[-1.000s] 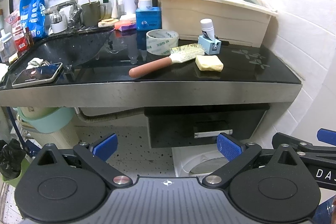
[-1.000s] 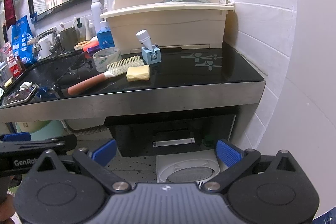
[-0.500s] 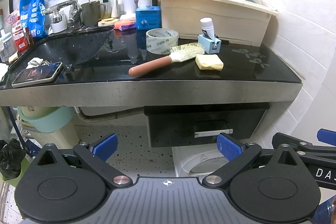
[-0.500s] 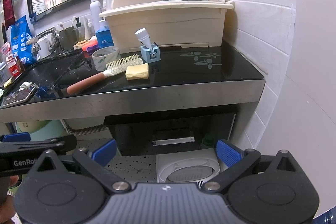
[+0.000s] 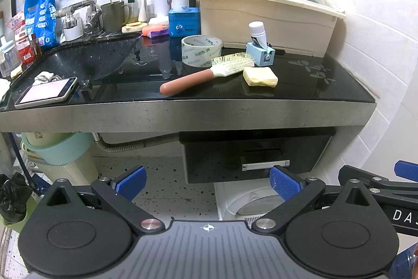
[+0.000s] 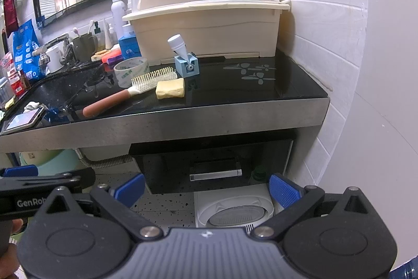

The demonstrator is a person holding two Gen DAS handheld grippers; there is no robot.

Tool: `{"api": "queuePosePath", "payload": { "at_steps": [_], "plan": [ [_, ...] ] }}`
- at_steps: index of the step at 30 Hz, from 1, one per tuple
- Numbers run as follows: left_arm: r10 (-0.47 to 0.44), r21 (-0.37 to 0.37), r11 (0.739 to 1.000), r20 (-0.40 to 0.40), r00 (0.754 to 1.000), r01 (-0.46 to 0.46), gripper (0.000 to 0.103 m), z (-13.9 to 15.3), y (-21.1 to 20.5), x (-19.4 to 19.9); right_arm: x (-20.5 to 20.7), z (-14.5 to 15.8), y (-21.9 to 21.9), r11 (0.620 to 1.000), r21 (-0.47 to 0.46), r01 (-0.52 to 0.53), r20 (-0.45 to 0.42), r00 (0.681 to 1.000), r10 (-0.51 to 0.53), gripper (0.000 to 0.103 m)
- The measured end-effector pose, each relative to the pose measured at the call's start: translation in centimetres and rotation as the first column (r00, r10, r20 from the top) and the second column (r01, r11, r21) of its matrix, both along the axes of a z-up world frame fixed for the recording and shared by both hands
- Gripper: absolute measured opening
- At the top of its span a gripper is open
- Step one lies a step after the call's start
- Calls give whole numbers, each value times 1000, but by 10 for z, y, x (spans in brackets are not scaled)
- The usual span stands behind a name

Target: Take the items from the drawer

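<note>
Drawer: we see the drawer [image 6: 214, 164] shut under the counter [image 6: 183, 117], ahead of and above both grippers, not yet opened.
Handle: the handle [image 6: 215, 174] runs left to right across the drawer front.
Nearer arm: we judge the right gripper [image 6: 206, 188] the better lined up; the handle sits just above its gap.
Right gripper: fingers spread wide, holding nothing, touching nothing.
Left gripper: the left gripper [image 5: 207, 181] is likewise wide apart and empty; here the handle [image 5: 265, 165] lies up and to the right.

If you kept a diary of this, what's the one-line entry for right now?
stage: approach | drawer: closed | left gripper: open, empty | right gripper: open, empty | hairbrush: on counter
</note>
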State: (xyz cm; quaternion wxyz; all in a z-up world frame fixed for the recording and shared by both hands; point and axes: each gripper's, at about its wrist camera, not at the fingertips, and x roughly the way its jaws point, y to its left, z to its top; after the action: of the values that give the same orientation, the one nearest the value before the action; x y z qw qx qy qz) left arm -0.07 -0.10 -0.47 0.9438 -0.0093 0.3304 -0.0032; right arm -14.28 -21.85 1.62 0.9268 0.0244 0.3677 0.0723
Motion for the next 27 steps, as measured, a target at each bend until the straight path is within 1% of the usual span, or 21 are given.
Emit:
{"api": "queuePosePath", "payload": {
  "at_steps": [13, 22, 24, 27],
  "plan": [
    [-1, 0, 1000, -3, 1000, 1, 102, 0, 0, 1, -1, 0, 1, 1000, 0, -2, -3, 1000, 2, 102],
    [-1, 2, 1000, -1, 1000, 1, 102, 1, 0, 1, 3, 1, -6, 1000, 1, -6, -3, 1000, 6, 102],
    [-1, 2, 1000, -1, 1000, 1, 102, 1, 0, 1, -3, 1, 5, 1000, -3, -5, 0, 1000, 5, 102],
    [-1, 3, 1000, 0, 1000, 1, 102, 2, 1, 1, -2, 1, 4, 1000, -3, -6, 0, 1000, 6, 102]
  ]
}}
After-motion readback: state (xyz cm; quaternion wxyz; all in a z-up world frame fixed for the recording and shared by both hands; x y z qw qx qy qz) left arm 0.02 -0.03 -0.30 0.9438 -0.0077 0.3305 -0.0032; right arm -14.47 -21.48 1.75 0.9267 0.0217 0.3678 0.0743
